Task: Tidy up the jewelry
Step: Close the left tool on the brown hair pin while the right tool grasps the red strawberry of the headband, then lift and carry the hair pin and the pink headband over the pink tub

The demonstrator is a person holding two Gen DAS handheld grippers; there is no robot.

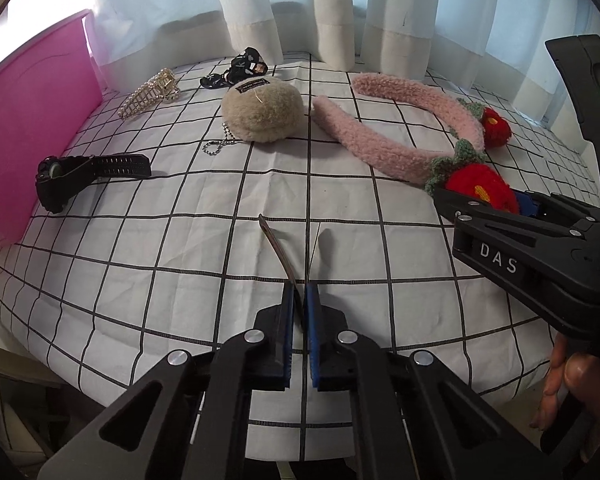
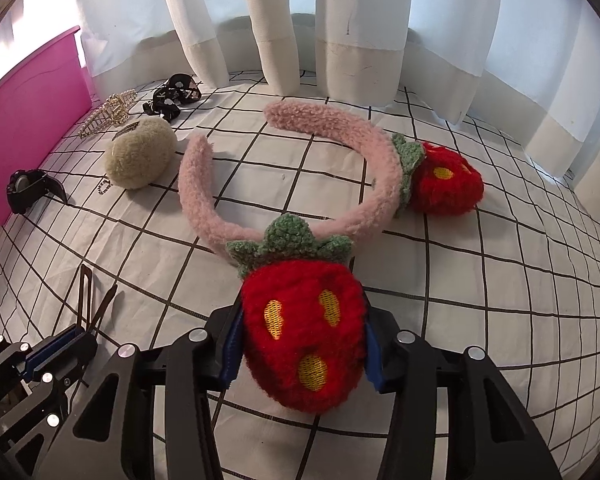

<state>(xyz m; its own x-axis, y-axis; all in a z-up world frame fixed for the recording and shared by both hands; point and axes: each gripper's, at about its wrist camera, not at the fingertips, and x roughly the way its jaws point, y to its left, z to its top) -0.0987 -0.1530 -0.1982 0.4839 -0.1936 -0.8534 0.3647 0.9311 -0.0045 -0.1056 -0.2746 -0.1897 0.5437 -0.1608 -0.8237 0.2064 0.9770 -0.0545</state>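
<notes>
In the left wrist view, my left gripper (image 1: pixel 299 296) is shut on a thin dark hair clip (image 1: pixel 276 246), which sticks out ahead of the blue pads and lies low over the checked cloth. My right gripper (image 2: pixel 302 340) is shut on the near red strawberry (image 2: pixel 296 368) of a fluffy pink headband (image 2: pixel 198 200), with a blue pad pressed against each side. The headband's second strawberry (image 2: pixel 448 188) rests on the cloth further back. The right gripper (image 1: pixel 496 208) also shows at the right edge of the left wrist view, and the left gripper (image 2: pixel 74 338) with its hair clip (image 2: pixel 86 300) at the right wrist view's lower left.
A pink box (image 1: pixel 32 128) stands at the left edge, with a black watch (image 1: pixel 88 170) leaning on it. Further back lie a beige plush keychain (image 1: pixel 262 110), a pearl hair claw (image 1: pixel 152 92) and a black hair tie (image 1: pixel 240 68). White curtains (image 1: pixel 332 8) hang behind the table.
</notes>
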